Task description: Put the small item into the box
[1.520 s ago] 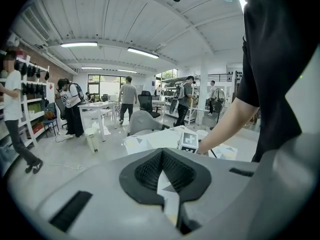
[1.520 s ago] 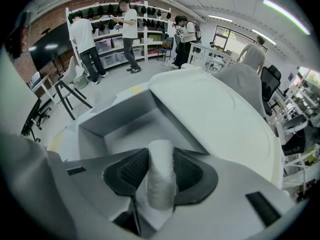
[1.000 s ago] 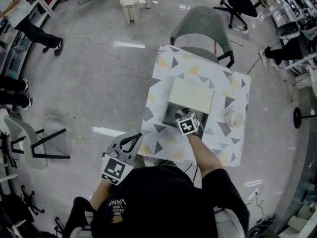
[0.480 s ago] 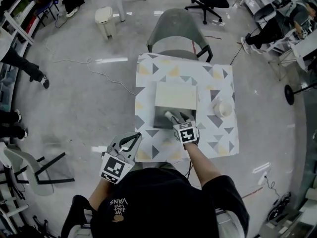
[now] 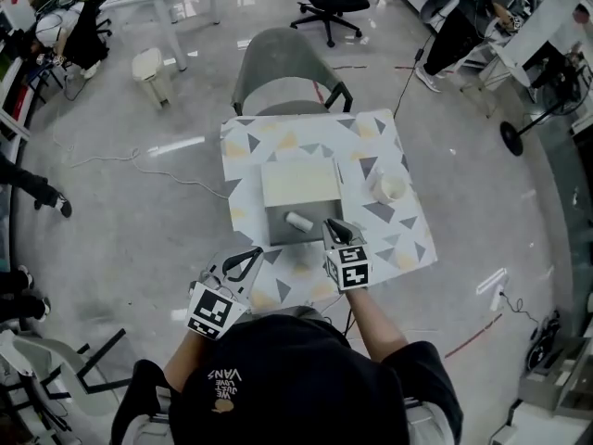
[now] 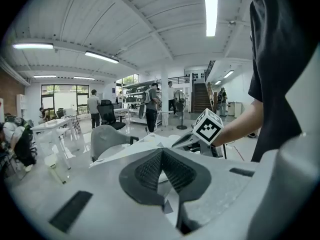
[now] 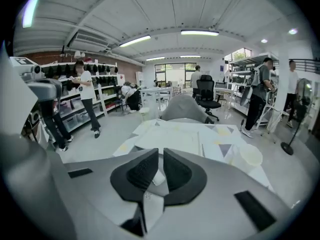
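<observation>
Lying inside the box point(image 5: 298, 184), the small white cylinder item point(image 5: 298, 221) looks light, rigid, prone to rolling; grip across its middle. Right gripper point(image 5: 333, 227) jaws closing, narrow, empty, beside box. Left gripper point(image 5: 248, 260) jaws together, empty.

The person wears a black short-sleeved T-shirt point(image 5: 306, 378), plain except for a small pale lettered print with an orange mark on its left chest.
</observation>
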A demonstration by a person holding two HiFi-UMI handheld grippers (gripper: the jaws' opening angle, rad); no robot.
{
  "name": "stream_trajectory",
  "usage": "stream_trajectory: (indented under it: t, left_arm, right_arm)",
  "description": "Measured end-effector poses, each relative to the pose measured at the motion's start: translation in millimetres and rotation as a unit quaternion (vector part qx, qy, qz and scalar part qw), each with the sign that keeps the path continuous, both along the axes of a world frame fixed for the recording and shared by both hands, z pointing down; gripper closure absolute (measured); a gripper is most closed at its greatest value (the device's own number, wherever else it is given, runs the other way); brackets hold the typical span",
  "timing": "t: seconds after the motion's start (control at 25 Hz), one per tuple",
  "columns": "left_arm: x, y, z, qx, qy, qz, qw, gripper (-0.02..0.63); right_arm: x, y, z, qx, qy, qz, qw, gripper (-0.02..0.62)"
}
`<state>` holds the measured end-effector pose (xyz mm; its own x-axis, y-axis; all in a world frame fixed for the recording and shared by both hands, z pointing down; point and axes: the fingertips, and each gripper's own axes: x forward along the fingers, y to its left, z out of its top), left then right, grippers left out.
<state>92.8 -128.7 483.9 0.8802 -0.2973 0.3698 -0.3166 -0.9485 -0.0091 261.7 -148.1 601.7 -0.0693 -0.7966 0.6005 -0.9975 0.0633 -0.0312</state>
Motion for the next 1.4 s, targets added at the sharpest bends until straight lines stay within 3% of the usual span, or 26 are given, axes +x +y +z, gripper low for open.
stream_trajectory:
  t: [0.24,0.6,1.04,1.4]
  left_arm:
    - [9,4,-3,0.005,0.004,0.055,0.9985,0.600]
    - [7,4,-3,0.010,0.012,0.118,0.9929,0.600]
    - [-5,7,-2,0.009,0.016,0.160,0.9870,0.600]
    - [-16,7,3,0.003,0.015,0.172,0.9851,0.600]
  right_arm:
    - [4,25,-47,0.063,0.000,0.062,0.996,0.594]
    - [-9,71,-105,0.139,-0.008,0.146,0.979,0.594]
    - [-37,112,-133,0.167,-0.006,0.194,0.967,0.594]
    - [-61,123,-131,0.162,-0.010,0.201,0.966,0.595]
